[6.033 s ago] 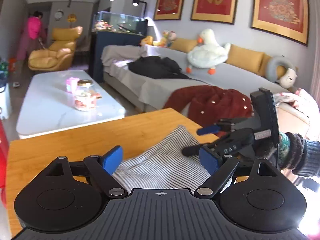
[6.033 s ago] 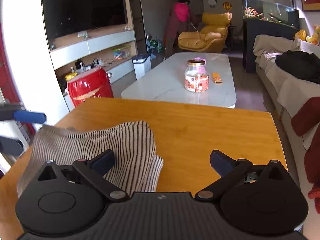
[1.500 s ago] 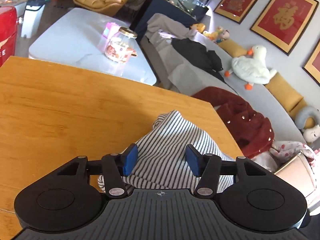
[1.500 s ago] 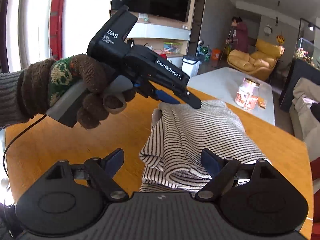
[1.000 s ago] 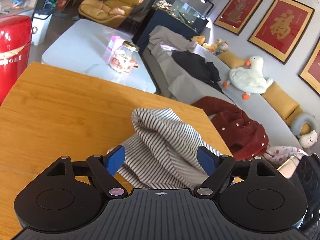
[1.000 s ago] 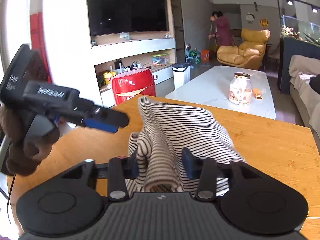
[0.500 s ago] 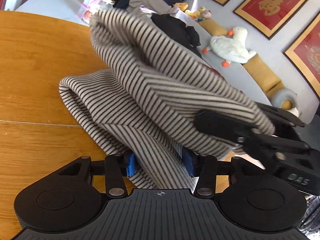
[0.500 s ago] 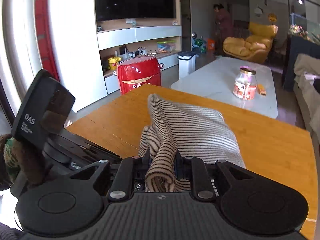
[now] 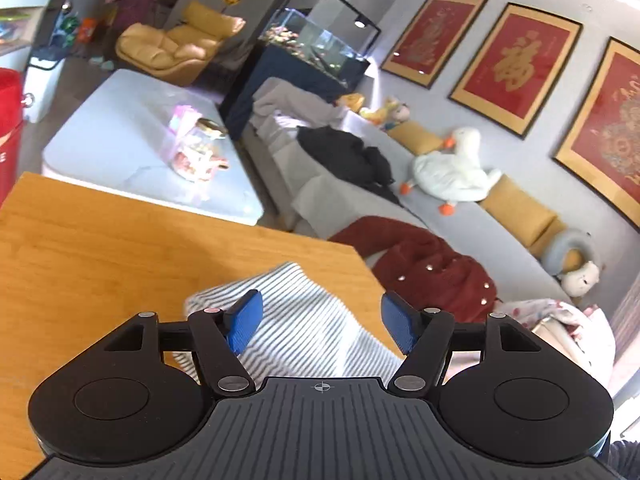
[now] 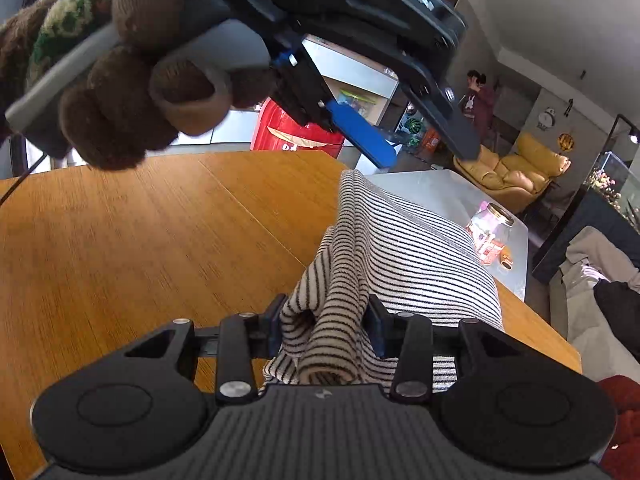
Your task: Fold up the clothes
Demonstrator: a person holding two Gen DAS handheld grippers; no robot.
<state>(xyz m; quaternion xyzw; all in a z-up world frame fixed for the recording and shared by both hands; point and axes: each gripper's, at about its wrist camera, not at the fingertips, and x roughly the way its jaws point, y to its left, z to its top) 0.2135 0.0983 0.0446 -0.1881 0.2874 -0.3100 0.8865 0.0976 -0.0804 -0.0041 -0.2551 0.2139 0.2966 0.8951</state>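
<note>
A black-and-white striped garment (image 10: 404,252) lies bunched on the wooden table (image 10: 140,236) near its right corner. My right gripper (image 10: 325,328) is shut on a fold of the striped garment at its near edge. My left gripper (image 9: 322,320) is open and empty, raised above the striped garment (image 9: 304,328). In the right wrist view the left gripper (image 10: 400,136) hangs above the table, held in a gloved hand (image 10: 132,92), its blue fingers apart.
A white coffee table (image 9: 132,152) with a glass jar (image 9: 196,156) stands beyond the wooden table. A grey sofa (image 9: 460,224) holds a red coat (image 9: 432,276), a black garment and a plush duck. A red appliance (image 10: 296,136) stands at the far left.
My left gripper has opened, let go of the striped garment and lifted away. The garment has dropped back onto the table. My right gripper stays shut on its fold.
</note>
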